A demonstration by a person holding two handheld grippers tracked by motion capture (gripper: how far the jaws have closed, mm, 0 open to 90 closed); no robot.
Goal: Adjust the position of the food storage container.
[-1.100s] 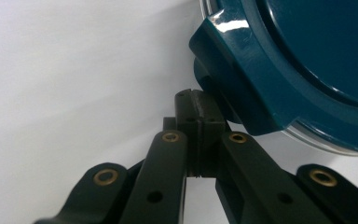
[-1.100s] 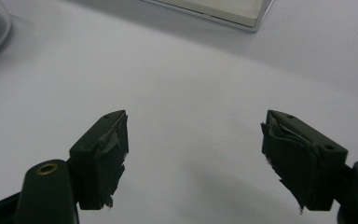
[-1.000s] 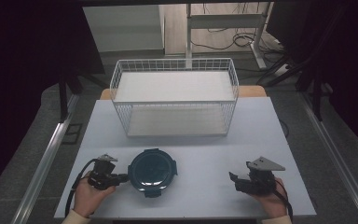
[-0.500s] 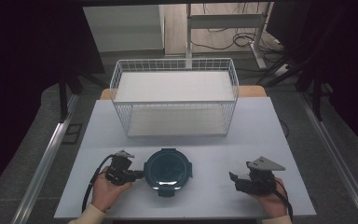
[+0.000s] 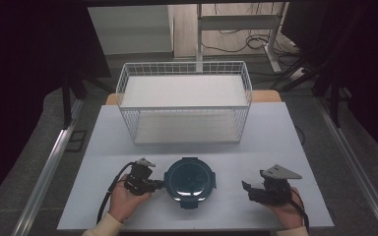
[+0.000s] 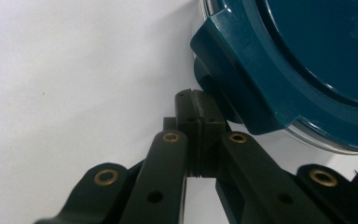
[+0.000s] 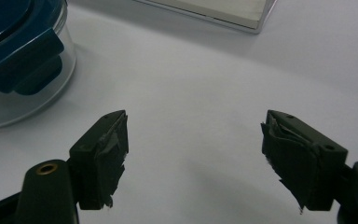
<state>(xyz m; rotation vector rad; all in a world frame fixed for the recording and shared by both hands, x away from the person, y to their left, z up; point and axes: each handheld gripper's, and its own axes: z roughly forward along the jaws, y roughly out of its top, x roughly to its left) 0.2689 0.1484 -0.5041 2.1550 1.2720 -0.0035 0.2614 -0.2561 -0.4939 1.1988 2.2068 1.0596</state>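
Observation:
A round clear container with a dark teal clip-on lid (image 5: 190,179) stands on the white table (image 5: 285,137) near its front edge. My left gripper (image 5: 161,184) lies just left of it, held in a hand. In the left gripper view its jaws (image 6: 197,100) are shut with nothing between them, and their tips rest against a lid latch (image 6: 233,93). My right gripper (image 5: 246,189) rests at the front right, apart from the container, pointing left. Its jaws (image 7: 193,140) stand open over bare table, with the container (image 7: 18,60) off to the left.
A white wire basket (image 5: 184,64) with a pale floor stands at the back middle of the table. Its lower edge (image 7: 214,9) shows at the top of the right gripper view. A cable (image 5: 109,194) trails from the left gripper.
My left gripper has moved right along the table, and the container has slid right ahead of it. The right gripper has stayed where it was.

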